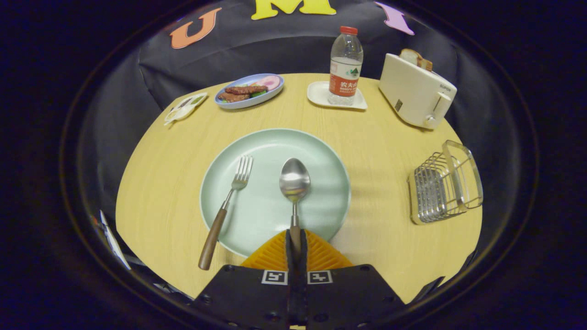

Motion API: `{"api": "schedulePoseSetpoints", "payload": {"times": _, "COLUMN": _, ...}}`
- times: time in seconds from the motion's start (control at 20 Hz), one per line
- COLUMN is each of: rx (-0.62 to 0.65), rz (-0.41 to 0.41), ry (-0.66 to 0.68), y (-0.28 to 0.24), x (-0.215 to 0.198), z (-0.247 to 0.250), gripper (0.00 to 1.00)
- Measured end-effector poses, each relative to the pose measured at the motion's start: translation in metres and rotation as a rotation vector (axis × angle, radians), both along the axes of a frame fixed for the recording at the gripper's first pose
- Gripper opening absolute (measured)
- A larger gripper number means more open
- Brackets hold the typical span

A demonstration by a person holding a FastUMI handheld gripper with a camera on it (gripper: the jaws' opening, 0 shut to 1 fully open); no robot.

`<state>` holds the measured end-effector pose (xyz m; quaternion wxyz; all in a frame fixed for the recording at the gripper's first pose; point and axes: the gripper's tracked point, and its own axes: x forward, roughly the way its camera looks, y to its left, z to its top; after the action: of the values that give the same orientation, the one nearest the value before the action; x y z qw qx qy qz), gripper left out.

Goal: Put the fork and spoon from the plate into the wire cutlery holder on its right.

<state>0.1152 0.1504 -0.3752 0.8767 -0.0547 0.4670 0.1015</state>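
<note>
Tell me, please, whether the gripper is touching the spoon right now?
Touching. The gripper view shows the gripper with both orange fingers closed on the spoon handle, no gap either side; its bowl lies on the plate.

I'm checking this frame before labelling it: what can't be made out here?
- Spoon: in the gripper view its handle end is hidden between the closed tongs, so the exact contact can't be seen.
- Wire cutlery holder: its inside is screened by its own wires.
- Toaster: its far side is turned away.
- Small dish beside the blue food plate: contents too small to tell.
- Fork is fully visible.
</note>
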Motion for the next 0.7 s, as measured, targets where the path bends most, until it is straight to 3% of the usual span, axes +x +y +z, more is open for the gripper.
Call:
{"api": "schedulePoseSetpoints", "payload": {"times": 0.3, "rx": 0.001, "rz": 0.037, "ry": -0.067, "y": -0.047, "x": -0.005, "z": 0.05, "gripper": 0.01}}
{"api": "schedulePoseSetpoints", "payload": {"times": 0.7, "rx": 0.023, "rz": -0.076, "ry": -0.075, "y": -0.139, "x": -0.008, "z": 0.097, "gripper": 0.01}}
